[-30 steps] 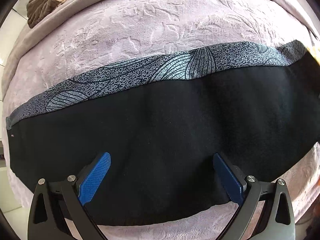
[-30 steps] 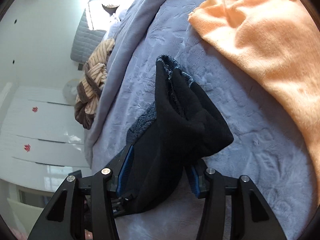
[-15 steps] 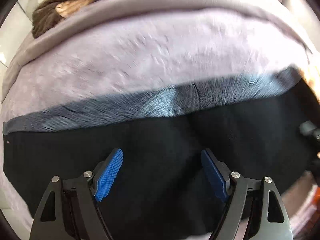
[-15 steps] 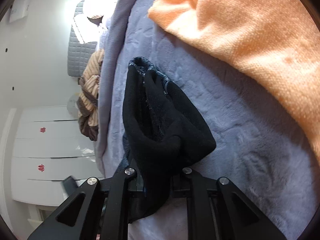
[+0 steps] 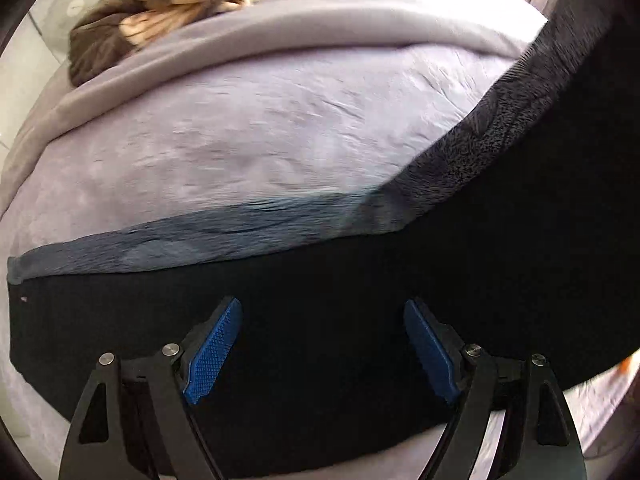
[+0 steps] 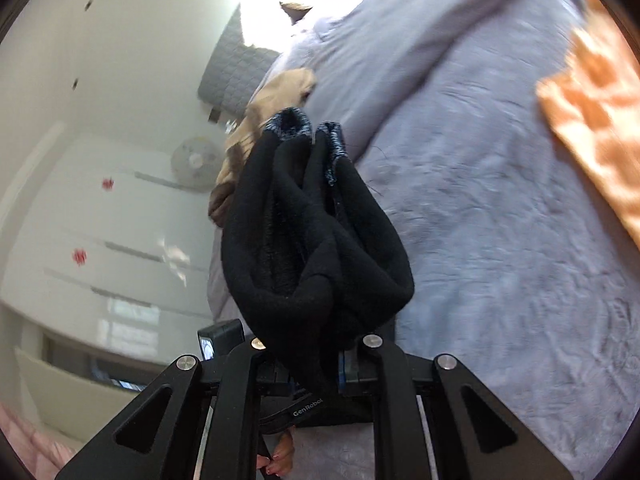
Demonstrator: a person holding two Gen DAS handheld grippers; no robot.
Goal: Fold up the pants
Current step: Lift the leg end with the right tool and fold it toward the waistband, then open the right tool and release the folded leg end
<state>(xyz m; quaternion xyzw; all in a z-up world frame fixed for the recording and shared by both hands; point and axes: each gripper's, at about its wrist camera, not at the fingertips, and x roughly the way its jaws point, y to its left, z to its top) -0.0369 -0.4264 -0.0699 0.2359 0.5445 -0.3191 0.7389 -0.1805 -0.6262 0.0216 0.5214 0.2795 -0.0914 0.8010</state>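
Left wrist view: the pants (image 5: 320,320) lie stretched lengthwise along the near edge of the bed (image 5: 260,128), black fleece with a grey patterned band along the far side. Their right end rises off the bed toward the upper right, so I judge the fold across the length is only beginning and none of the cloth is doubled over yet. The left gripper (image 5: 320,344) hovers over the middle of the pants, its blue fingers (image 5: 214,344) wide apart and holding nothing. A brown striped garment (image 5: 168,4) sits at the bed's far left corner.

Right wrist view: the right gripper (image 6: 316,364) has its fingers pressed together on a bunched end of the pants (image 6: 316,240), raised above the bed (image 6: 500,220); grey lining shows at the bunch's tip. An orange towel (image 6: 596,120) lies toward the bed's right edge.
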